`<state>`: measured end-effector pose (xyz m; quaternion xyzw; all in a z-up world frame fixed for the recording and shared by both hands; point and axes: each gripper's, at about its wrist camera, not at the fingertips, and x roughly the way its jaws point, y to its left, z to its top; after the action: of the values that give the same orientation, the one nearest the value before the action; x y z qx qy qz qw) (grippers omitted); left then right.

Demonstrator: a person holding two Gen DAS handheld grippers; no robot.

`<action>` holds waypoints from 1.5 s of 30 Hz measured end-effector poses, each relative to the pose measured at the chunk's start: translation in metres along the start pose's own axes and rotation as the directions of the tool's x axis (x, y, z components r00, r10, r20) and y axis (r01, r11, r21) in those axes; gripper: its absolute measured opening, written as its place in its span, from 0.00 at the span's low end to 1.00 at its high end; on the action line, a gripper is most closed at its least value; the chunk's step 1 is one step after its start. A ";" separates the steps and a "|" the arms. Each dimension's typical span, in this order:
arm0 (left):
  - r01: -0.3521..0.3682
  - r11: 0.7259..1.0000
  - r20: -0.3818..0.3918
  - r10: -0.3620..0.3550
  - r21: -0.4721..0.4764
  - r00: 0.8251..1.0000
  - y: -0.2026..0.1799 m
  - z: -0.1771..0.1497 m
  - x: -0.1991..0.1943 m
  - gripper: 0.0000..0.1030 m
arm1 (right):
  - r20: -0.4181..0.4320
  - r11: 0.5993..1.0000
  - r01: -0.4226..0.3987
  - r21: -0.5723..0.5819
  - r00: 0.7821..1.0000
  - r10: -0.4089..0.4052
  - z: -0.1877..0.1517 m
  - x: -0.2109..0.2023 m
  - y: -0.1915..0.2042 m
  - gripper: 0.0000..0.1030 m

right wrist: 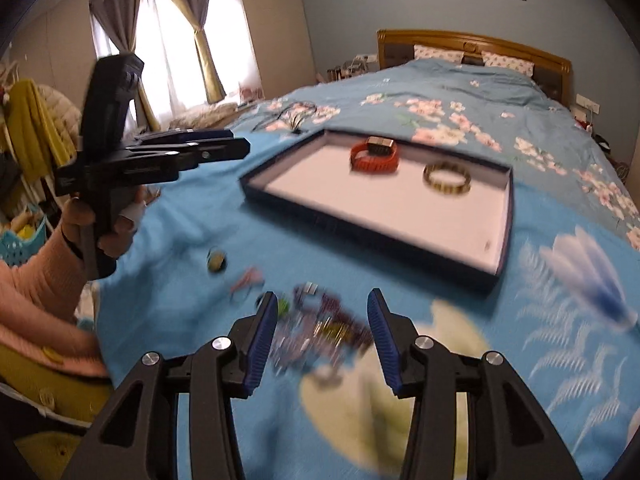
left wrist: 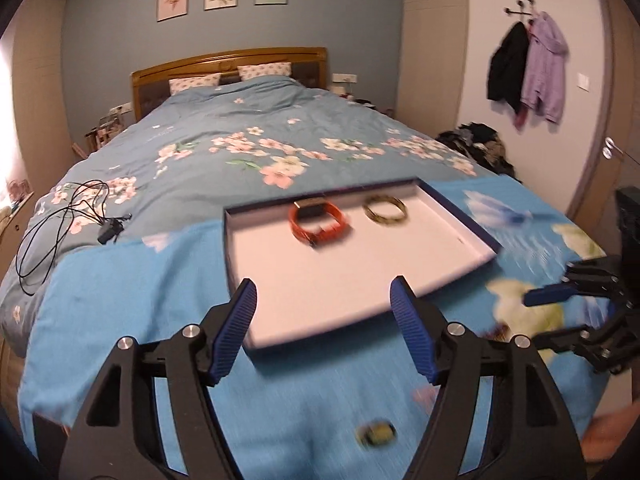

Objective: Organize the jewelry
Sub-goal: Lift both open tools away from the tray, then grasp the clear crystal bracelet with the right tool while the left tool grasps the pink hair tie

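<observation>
- Blue-padded jaws of the right gripper [right wrist: 322, 334] stand apart, holding nothing, and a blurred heap of loose jewelry [right wrist: 320, 330] lies on the light-blue cloth [right wrist: 460, 420] right between and just beyond the tips.
- Two small pieces sit apart from that heap, toward the left gripper: a yellow-green bead-like item [right wrist: 216, 261] and a pinkish piece [right wrist: 247, 280]; motion blur makes it hard to say what they are.
- Jaws of the left gripper [left wrist: 323, 300] are also spread wide and empty, aimed at the near edge of the tray [left wrist: 360, 280], with the yellow-green item below them, closer to the camera.
- Inside the tray lie an orange band [left wrist: 318, 222] and a gold-green bangle [left wrist: 386, 210], side by side near the far wall and not touching.
- Judging by this, sorting is at an early stage: two pieces are placed, and the heap and the strays remain on the bed.
</observation>
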<state>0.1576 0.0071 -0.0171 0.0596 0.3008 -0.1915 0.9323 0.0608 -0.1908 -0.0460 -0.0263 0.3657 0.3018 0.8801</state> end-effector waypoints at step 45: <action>0.180 0.983 -0.266 -0.168 0.022 0.949 -0.057 -0.063 0.036 0.27 | 0.120 0.995 0.016 0.096 0.992 -0.028 -0.009 -0.027 0.012 0.08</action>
<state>0.1283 -0.0423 -0.0887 0.0790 0.4215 -0.2702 0.8620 0.0340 -0.1973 -0.0329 0.0299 0.3254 0.2753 0.9041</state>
